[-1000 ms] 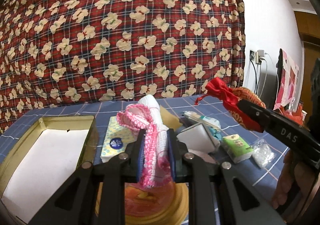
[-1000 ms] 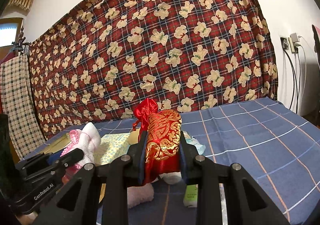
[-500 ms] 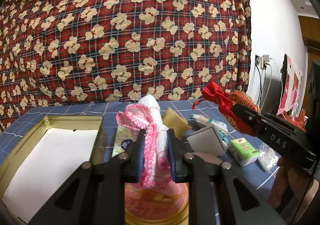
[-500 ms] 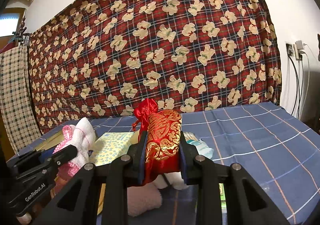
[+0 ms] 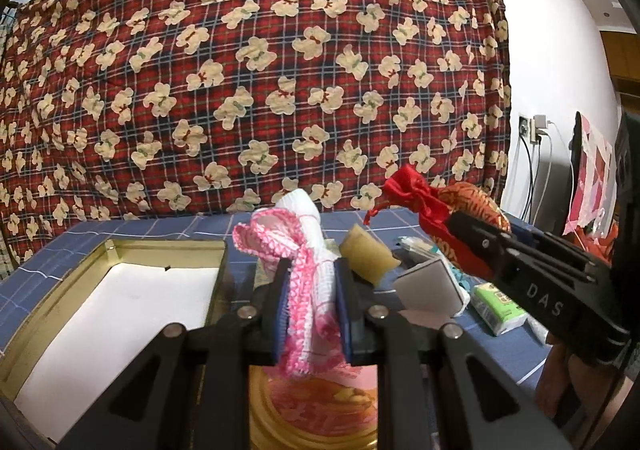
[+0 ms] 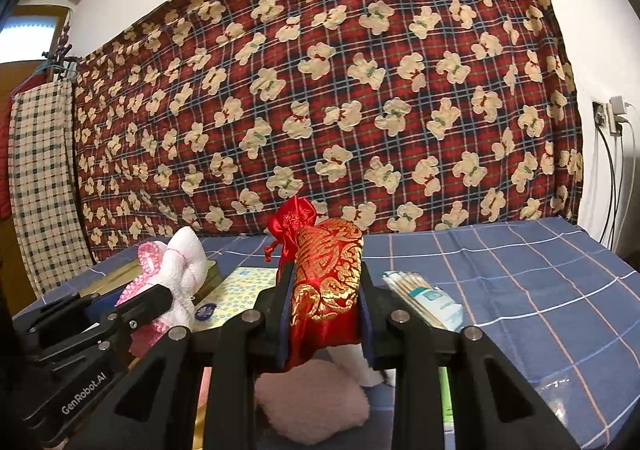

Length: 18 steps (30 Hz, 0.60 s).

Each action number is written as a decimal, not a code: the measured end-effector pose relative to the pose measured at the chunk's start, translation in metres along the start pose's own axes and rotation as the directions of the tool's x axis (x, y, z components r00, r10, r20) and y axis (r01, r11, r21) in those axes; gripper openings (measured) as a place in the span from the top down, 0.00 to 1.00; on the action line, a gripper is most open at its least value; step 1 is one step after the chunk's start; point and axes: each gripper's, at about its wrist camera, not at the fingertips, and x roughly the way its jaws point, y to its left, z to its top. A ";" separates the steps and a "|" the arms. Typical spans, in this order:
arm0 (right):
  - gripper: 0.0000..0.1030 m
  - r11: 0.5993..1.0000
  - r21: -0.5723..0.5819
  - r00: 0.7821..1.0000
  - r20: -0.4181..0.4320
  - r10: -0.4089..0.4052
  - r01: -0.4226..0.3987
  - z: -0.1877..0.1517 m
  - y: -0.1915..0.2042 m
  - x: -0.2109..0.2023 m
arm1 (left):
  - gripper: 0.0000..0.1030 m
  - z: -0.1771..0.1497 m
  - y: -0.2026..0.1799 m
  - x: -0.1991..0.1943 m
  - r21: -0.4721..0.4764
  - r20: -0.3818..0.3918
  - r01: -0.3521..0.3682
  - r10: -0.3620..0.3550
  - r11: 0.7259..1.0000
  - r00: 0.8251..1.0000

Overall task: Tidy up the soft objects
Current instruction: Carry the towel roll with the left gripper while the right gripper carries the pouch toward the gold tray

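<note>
Clamping the pink crocheted cloth point(image 5: 310, 290) in your left gripper point(image 5: 312, 310), red brocade pouch point(image 6: 326, 290) in your right gripper point(image 6: 324, 314), both lifted for the open tin point(image 5: 120, 250).

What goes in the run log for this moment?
left gripper: shut on pink-white knit cloth | right gripper: shut on red-gold brocade pouch | both aloft | gold tin open

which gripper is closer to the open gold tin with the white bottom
Left. The left gripper, shut on the pink crochet cloth, hangs just beside the gold tin at its right wall. The right gripper, holding the red pouch, is farther right over the clutter.
</note>
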 end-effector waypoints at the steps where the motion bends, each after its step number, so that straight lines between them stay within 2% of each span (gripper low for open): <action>1: 0.71 1.000 -0.003 1.000 -0.001 0.002 -0.002 0.000 0.002 0.001 | 0.82 0.000 0.001 0.000 -0.001 0.001 -0.004 0.004 1.000 1.000; 18: 0.71 0.998 -0.049 0.999 -0.026 0.047 -0.048 -0.002 0.036 0.015 | 0.82 -0.003 0.032 -0.006 -0.036 -0.016 -0.057 0.057 0.998 0.998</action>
